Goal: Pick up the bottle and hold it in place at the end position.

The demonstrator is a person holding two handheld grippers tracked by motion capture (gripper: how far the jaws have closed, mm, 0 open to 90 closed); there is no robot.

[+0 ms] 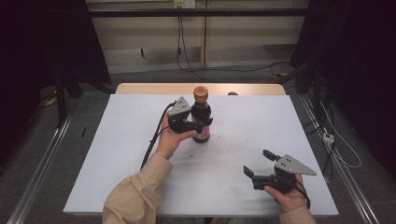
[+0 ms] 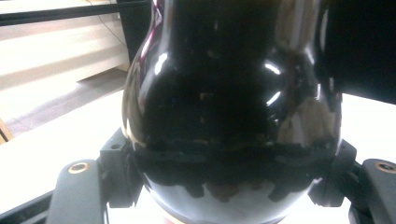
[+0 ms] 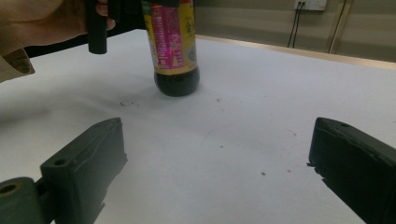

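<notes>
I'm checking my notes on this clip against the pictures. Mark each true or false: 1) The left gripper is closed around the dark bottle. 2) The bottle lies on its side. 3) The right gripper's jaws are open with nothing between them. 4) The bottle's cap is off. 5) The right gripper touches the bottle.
1) True: the left gripper has its jaws closed on the bottle.
2) False: it stands upright on the table.
3) True: the right gripper is open, holding nothing.
4) False: the brown cap is on.
5) False: it sits apart, nearer the person.
</notes>
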